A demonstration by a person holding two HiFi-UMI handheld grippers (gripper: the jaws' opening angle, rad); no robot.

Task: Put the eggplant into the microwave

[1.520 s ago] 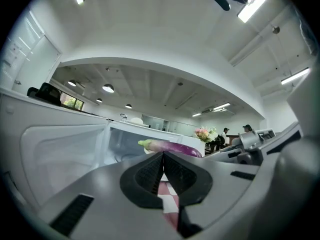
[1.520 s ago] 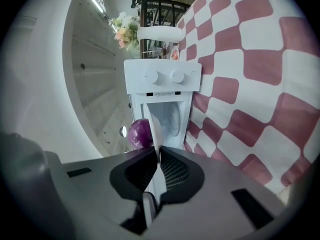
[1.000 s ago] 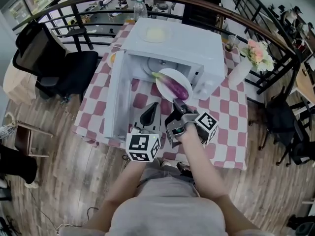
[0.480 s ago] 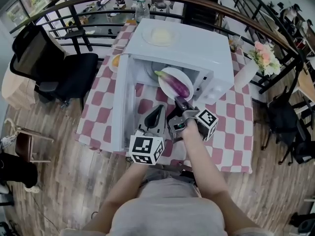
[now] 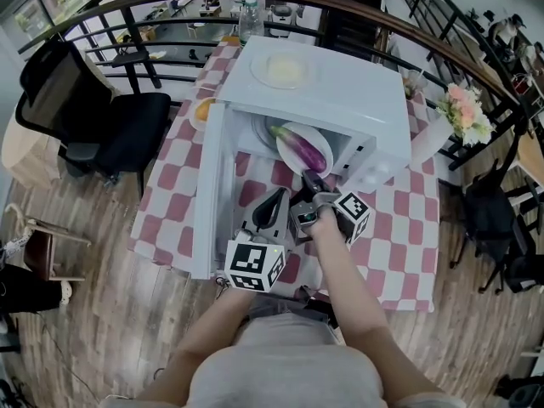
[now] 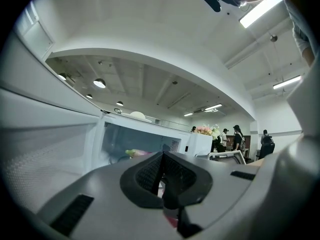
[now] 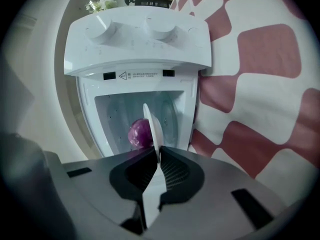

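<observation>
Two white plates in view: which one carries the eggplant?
The plate at the open mouth of the microwave, its rim pinched by the right tool; the eggplant lies on it. The other plate sits on top.

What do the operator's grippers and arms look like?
The left gripper and right gripper have grey bodies and black ribbed pads tapering to a point. Each carries a white cube with black square markers. The person wears a grey top, forearms uncovered.
</observation>
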